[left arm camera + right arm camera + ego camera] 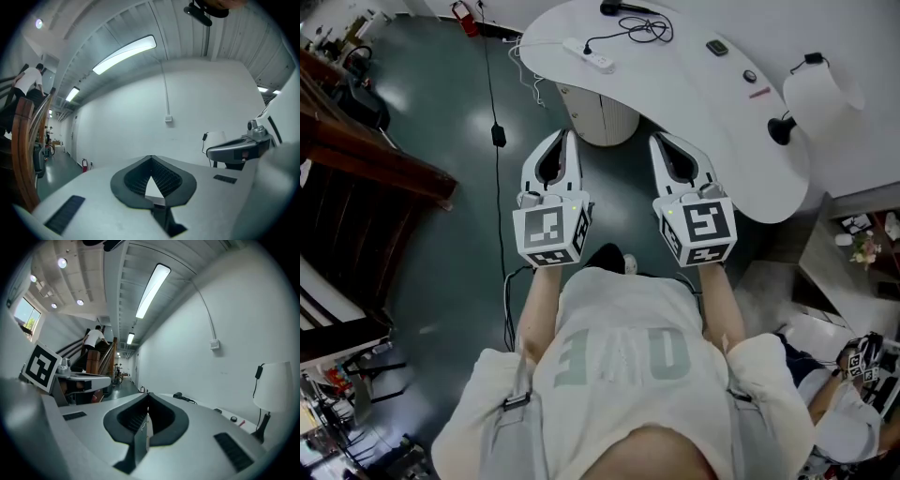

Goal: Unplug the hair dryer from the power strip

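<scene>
A white power strip (588,55) lies on the far left part of the white curved table (703,112), with a black plug in it. From the plug a black cord (642,33) runs to the black hair dryer (623,8) at the table's far edge. My left gripper (567,137) and right gripper (660,141) are held side by side before the table's near edge, well short of the strip, both shut and holding nothing. In the right gripper view the hair dryer (179,395) shows small beyond the closed jaws (148,397). The left gripper view shows only its closed jaws (151,158).
A white-shaded lamp (820,94) on a black stem stands at the table's right end. A dark small device (717,47), a round knob (750,76) and a red pen (759,92) lie mid-table. A cable (498,134) runs over the floor. A wooden staircase (366,150) rises at left.
</scene>
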### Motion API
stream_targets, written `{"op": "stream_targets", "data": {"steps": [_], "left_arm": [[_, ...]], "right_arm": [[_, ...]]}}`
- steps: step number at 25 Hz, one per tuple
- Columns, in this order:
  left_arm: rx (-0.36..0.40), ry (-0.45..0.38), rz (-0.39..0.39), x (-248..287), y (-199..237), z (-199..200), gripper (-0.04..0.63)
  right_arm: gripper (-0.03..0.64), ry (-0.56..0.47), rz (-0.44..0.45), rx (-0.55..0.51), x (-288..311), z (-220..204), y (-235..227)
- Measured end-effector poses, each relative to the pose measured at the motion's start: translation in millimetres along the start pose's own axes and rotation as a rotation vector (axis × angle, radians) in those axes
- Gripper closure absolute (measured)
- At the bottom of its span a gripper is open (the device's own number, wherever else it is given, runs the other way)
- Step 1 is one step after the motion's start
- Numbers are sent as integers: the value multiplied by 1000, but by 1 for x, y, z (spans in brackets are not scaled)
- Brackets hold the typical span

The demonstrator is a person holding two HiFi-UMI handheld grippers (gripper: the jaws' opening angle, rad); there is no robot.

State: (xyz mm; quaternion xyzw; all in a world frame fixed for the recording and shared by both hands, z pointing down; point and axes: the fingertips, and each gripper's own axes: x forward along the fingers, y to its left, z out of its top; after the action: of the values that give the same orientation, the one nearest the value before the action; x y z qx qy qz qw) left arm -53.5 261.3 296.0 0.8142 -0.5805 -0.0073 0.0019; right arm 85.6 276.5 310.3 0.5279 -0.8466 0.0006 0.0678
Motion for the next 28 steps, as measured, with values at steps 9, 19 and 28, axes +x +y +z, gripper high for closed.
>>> {"op": "stream_targets", "data": {"steps": [9,19,28], "left_arm": [[-3,-2,14,24,11,-8,581],[4,-50,11,119,54,-1,581],[26,-84,-51,238,111,26,581]], "right_arm": [[596,-9,28,-14,25,-7,-11],[595,-69,25,-27,117,22,-46],[595,-77,26,-31,242,62,-83]]}}
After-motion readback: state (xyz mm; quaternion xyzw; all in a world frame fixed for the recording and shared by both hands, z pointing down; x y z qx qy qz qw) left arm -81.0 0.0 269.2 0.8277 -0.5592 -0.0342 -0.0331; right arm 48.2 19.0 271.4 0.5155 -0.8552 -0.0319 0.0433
